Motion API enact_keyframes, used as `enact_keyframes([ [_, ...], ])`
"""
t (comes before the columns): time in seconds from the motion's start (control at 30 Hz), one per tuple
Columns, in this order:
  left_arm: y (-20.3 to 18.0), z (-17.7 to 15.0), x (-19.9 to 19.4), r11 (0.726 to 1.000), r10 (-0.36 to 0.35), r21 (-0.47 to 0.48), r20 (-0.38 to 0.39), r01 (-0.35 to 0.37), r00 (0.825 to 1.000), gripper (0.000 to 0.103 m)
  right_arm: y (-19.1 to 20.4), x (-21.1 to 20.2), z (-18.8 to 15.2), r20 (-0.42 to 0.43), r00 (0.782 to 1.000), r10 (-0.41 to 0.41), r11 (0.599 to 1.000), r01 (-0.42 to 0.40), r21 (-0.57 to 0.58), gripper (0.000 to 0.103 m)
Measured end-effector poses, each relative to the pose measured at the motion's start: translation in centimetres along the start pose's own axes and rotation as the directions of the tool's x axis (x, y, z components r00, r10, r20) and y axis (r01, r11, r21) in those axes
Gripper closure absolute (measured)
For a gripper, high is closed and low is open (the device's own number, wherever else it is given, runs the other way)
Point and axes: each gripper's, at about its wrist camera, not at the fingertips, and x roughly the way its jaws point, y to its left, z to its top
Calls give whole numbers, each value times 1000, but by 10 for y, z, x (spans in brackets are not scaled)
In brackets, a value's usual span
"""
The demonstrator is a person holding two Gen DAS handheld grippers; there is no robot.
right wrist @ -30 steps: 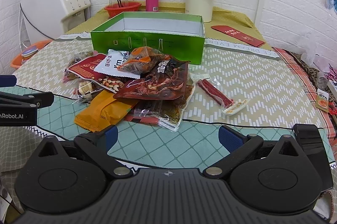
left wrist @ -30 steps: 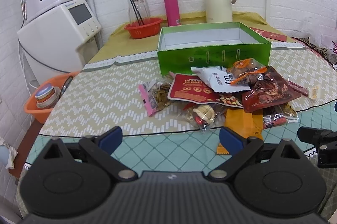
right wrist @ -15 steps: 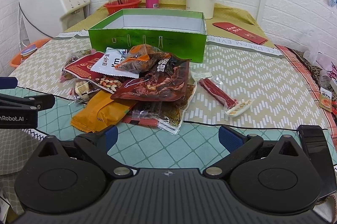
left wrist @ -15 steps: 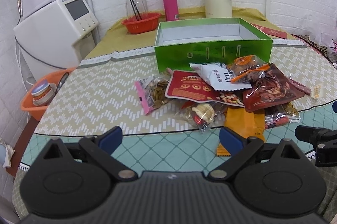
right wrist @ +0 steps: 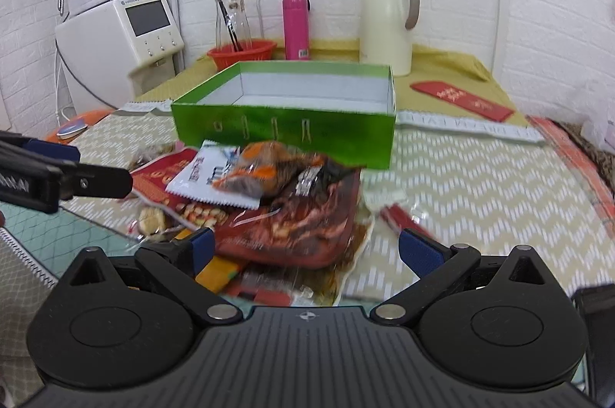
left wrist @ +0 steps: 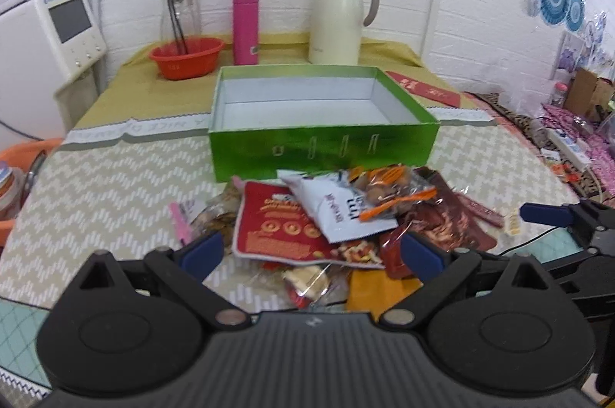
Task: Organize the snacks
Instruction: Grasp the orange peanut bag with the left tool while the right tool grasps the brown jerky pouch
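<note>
We have a heap of snack packets lying on the tablecloth just in front of the green box, which holds nothing yet, so we judge the sorting has barely begun. Our left gripper and right gripper both hang over the near edge of the heap, jaws spread wide, gripping nothing. Next we likely need to close on 1 top packet, perhaps the white one, and lift it into the box.
</note>
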Motion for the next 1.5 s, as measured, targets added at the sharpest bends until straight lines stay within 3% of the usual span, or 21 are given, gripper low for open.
enact_keyframes([
  [0.1, -5, 19, 15, 997, -76, -8, -10, 76, 997, 6, -3, 13, 8, -3, 1000, 11, 1000, -11, -13, 0],
  [0.23, -20, 38, 43, 993, -110, 26, -52, 111, 993, 6, -6, 32, 14, -39, 999, 28, 999, -28, -20, 0],
  [0.37, -39, 52, 68, 973, -201, 96, -95, 210, 975, 6, -10, 41, 13, -70, 997, 43, 999, -43, 12, 0],
  [0.5, -56, 59, 89, 962, -174, 187, -130, 197, 976, 8, -19, 45, 7, -99, 993, 65, 996, -59, 65, 0],
  [0.67, -51, 57, 109, 960, -204, 147, -216, 239, 955, 43, -20, 53, 6, -117, 988, 97, 992, -87, 86, 0],
  [0.87, -51, 57, 116, 961, -194, 148, -235, 232, 952, 46, -23, 55, 7, -100, 991, 92, 991, -81, 105, 0],
  [0.9, -51, 56, 114, 960, -190, 159, -236, 231, 953, 47, -25, 53, 7, -94, 992, 85, 991, -75, 108, 9],
  [0.93, -51, 55, 113, 959, -181, 172, -235, 224, 955, 57, -28, 50, 7, -86, 992, 90, 991, -80, 110, 15],
  [0.97, -50, 54, 111, 959, -179, 177, -236, 223, 955, 58, -32, 47, 6, -85, 992, 93, 990, -83, 114, 24],
  [1.07, -44, 51, 107, 959, -198, 150, -250, 240, 948, 58, -40, 43, 5, -85, 991, 102, 988, -90, 126, 33],
  [1.13, -46, 50, 107, 960, -189, 155, -247, 232, 950, 58, -42, 44, 4, -89, 989, 115, 985, -101, 143, 31],
  [1.23, -53, 51, 110, 966, -170, 153, -231, 208, 958, 46, -39, 50, 4, -105, 988, 116, 980, -97, 174, 7],
  [1.27, -55, 50, 111, 965, -166, 159, -237, 207, 957, 46, -37, 52, 2, -113, 986, 126, 980, -105, 170, 0],
  [1.33, -58, 48, 111, 962, -159, 179, -243, 205, 957, 51, -34, 52, -1, -112, 986, 125, 982, -106, 157, 0],
  [1.37, -58, 47, 108, 961, -149, 192, -240, 198, 959, 57, -34, 50, -1, -106, 988, 116, 984, -100, 147, 11],
  [1.4, -57, 47, 105, 960, -143, 203, -235, 193, 961, 59, -36, 46, 0, -93, 990, 107, 985, -93, 147, 29],
  [1.5, -48, 49, 97, 960, -188, 158, -248, 231, 950, 64, -41, 37, 2, -69, 994, 89, 986, -78, 145, 45],
])
